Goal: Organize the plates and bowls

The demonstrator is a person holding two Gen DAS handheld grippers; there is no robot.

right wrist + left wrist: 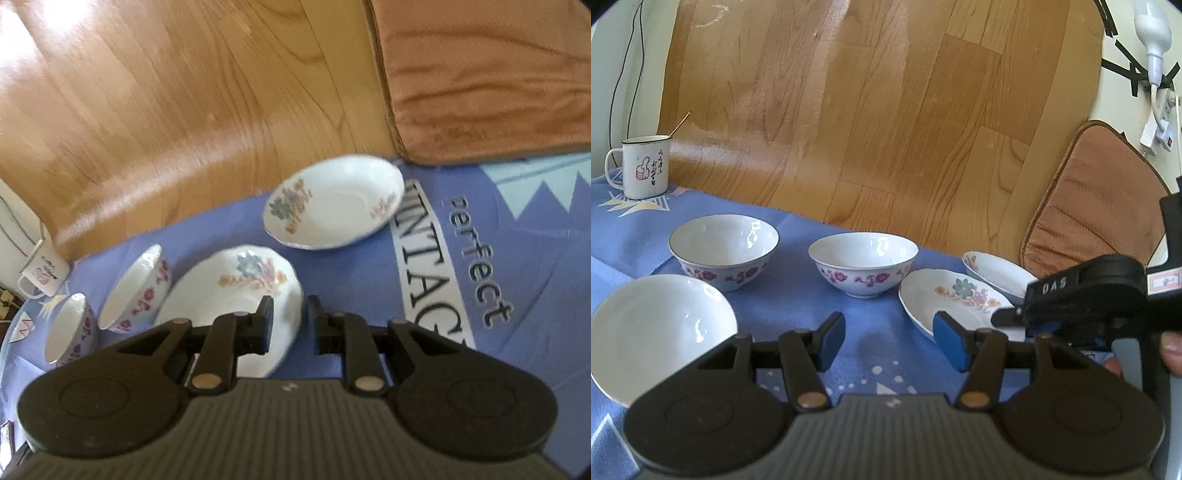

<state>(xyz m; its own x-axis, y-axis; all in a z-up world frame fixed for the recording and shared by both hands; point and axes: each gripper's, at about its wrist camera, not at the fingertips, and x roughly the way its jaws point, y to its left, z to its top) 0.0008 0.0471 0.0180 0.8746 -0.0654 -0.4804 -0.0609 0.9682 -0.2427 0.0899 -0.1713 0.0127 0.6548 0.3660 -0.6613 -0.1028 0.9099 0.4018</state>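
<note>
Glossy white ceramic: two flower-banded bowls sitting mid-cloth, plain white bowl lying near left, two scalloped floral plates resting right. Blue printed cloth covering surface; wood-plank floor beyond, brown cushion right, enamel mug far left. Left gripper hovering, jaws spread, gripping nothing. Right gripper showing jaws narrowed around near plate's rim; whether pads are touching it is unclear. Only right view showing cloth lettering.

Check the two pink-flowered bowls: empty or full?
Empty. The left bowl and the right bowl stand upright on the blue cloth, white insides bare.
</note>
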